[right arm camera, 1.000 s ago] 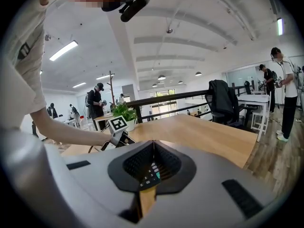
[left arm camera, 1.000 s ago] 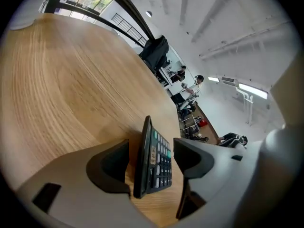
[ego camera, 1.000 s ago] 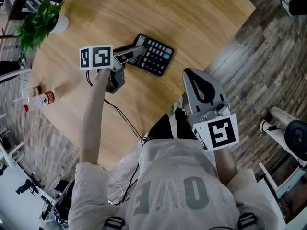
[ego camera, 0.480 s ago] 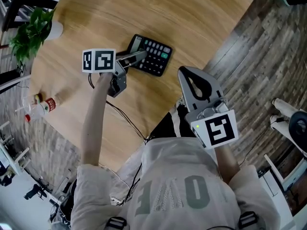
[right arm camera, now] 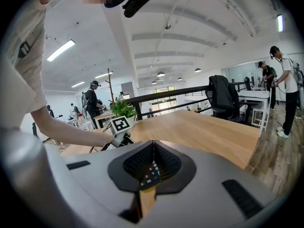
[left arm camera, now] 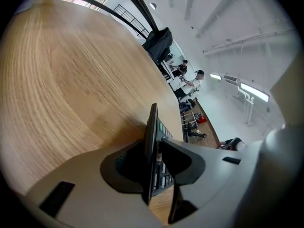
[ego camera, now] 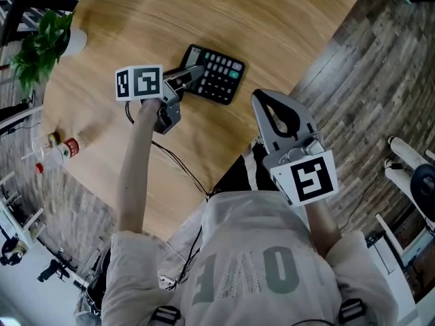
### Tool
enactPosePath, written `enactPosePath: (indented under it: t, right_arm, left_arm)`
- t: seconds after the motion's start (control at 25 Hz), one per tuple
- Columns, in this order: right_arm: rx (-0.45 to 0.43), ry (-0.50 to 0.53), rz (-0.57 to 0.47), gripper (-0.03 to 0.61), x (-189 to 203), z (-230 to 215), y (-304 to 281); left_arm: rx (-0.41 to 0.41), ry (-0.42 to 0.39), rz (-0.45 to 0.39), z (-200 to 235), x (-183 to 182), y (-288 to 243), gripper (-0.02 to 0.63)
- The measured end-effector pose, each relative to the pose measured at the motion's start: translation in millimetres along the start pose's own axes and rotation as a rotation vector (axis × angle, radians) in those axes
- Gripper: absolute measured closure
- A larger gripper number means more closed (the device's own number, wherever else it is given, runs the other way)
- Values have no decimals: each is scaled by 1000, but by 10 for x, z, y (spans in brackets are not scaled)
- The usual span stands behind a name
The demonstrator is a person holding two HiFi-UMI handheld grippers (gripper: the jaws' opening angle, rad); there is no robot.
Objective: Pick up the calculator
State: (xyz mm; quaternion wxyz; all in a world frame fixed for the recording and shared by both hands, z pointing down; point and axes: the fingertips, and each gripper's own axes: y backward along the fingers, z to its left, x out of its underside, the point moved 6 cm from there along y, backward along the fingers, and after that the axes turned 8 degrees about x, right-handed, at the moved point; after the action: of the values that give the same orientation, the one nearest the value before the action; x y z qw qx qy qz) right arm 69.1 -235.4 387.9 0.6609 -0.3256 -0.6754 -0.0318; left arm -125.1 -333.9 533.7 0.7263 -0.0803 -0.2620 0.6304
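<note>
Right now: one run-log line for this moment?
phase: grasp | left gripper: jaws closing, calculator edge between them | right gripper: shut, empty, held aside | calculator: lying on wooden table

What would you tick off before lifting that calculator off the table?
1. Calculator between the left gripper's jaws: ok.
2. Grip firm: cannot tell. The jaws are closing, and the pads look to touch both faces.
3. Hold placed well: not ok, probably. The head view shows the grip at one end of the calculator, so the far end may droop.
4. Nothing lying against the calculator on the table: ok. The bottle and the plant stand far off.
5. Right gripper out of the way: ok. It is shut, empty and held off to the side.
6. Black cable free of the calculator: ok.
</note>
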Motion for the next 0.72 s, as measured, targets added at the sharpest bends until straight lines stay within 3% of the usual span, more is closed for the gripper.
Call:
enactPosePath:
  t: [0.32,0.48,0.72]
  right_arm:
    - [8,22,-12,560,-39,26,13]
    - [13,40,-38,560,-135,46,51]
    - [31,80,-118,560,-407,7,131]
  left_arm:
    - [-20,-46,-52,-40,8,17,491]
    - [-26,-53,-143,-147,-52,90,492]
    - [8,-160,-324,-687,-370,277,494]
